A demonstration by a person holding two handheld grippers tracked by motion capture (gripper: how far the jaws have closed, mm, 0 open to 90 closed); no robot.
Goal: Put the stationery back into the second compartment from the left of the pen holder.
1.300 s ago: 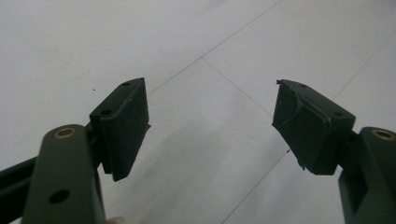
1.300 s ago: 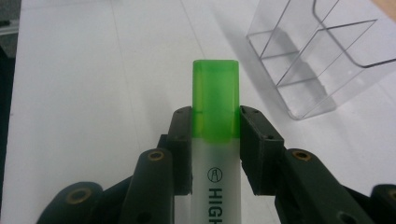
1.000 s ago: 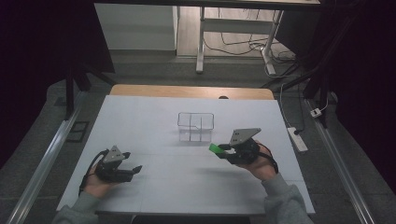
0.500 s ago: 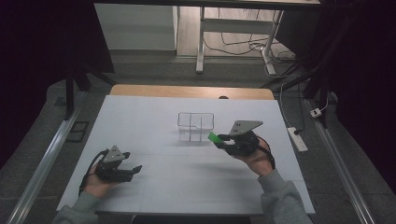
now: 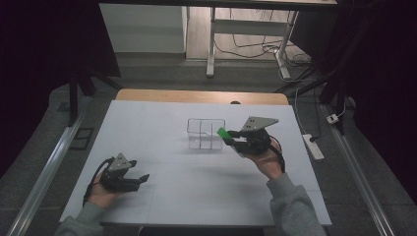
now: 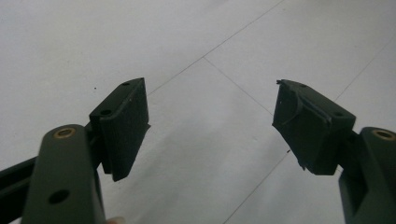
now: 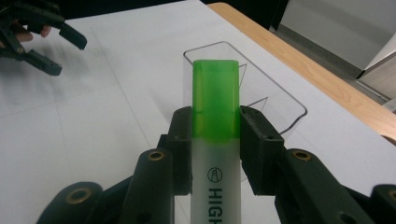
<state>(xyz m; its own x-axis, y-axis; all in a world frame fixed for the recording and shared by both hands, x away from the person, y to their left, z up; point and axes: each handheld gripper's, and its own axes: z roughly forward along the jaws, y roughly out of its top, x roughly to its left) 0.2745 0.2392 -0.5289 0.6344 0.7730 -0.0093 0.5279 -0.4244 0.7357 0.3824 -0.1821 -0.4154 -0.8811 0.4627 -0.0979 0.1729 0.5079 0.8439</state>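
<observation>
My right gripper (image 7: pixel 215 126) pinches the green highlighter (image 7: pixel 215 100) above the clear box (image 5: pixel 205 132); my left gripper (image 6: pixel 210 121) has its 2 jaws spread.

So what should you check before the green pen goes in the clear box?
1. Right gripper pressed on both sides of the green highlighter: ok.
2. Highlighter's cap end points toward the clear box: ok.
3. Highlighter is over the box opening: not ok in the high view, it sits at the box's right edge.
4. The compartments are free: cannot tell, the walls are see-through.
5. Left gripper is open and rests apart from the box: ok.
6. White table around the box is bare: ok.
</observation>
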